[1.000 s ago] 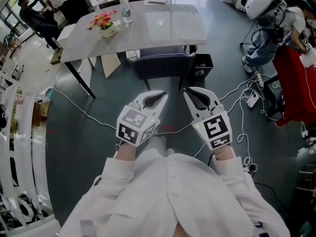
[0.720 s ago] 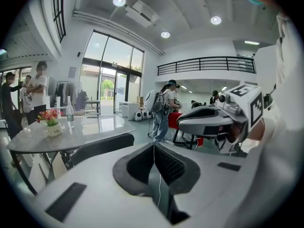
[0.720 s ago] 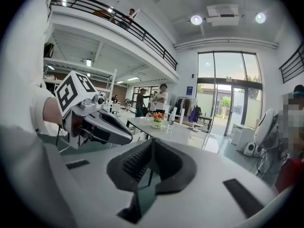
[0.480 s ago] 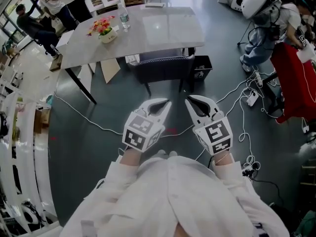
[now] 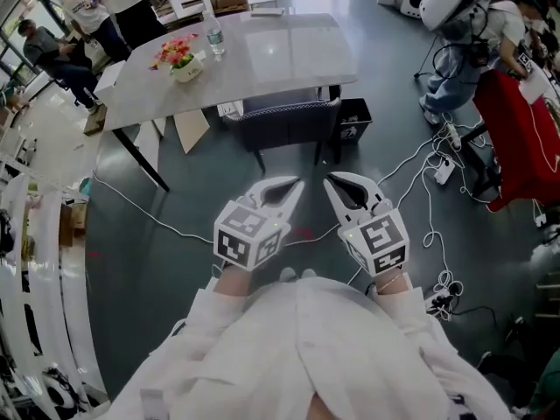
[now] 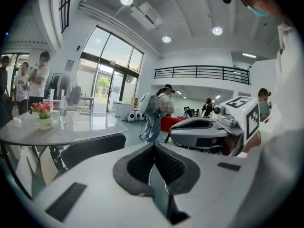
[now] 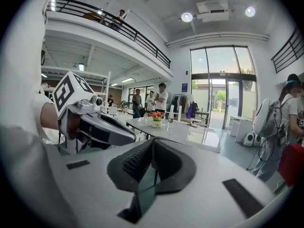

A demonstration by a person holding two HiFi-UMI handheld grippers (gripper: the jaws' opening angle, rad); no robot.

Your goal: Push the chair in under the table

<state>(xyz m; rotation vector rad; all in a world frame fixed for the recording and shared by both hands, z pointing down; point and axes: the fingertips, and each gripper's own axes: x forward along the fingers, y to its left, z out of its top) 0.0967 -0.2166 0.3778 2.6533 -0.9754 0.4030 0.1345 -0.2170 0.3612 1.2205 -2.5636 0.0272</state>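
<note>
Where the chair stands: chair (image 5: 284, 121) at the counter's (image 5: 289, 51) near edge, toward its right corner, seat tucked beneath the top, backrest just outside the edge.
Around it: black bin (image 5: 356, 119) just beside the chair on the right; cardboard sheet (image 5: 191, 128) leaning under the counter to its left; white cables (image 5: 424, 169) trailing over the floor to the right and in front.
On the counter: flower pot (image 5: 184, 62) and water bottle (image 5: 213, 38) near the far left corner, well apart from the chair.
Surface and room: dark grey glossy floor (image 5: 175, 226); pale grey glossy top on slanted black legs; tall windows and a balcony railing; person with a backpack (image 5: 459, 24) at the right.
Chair's look: dark backrest with a pale dotted top rim, thin dark legs.
Left gripper (image 5: 296, 183): jaws pressed together, nothing between them; above the floor on the chair's near side, apart from it.
Right gripper (image 5: 331, 180): jaws have just been closing and now meet, empty; just beside the left one.
</note>
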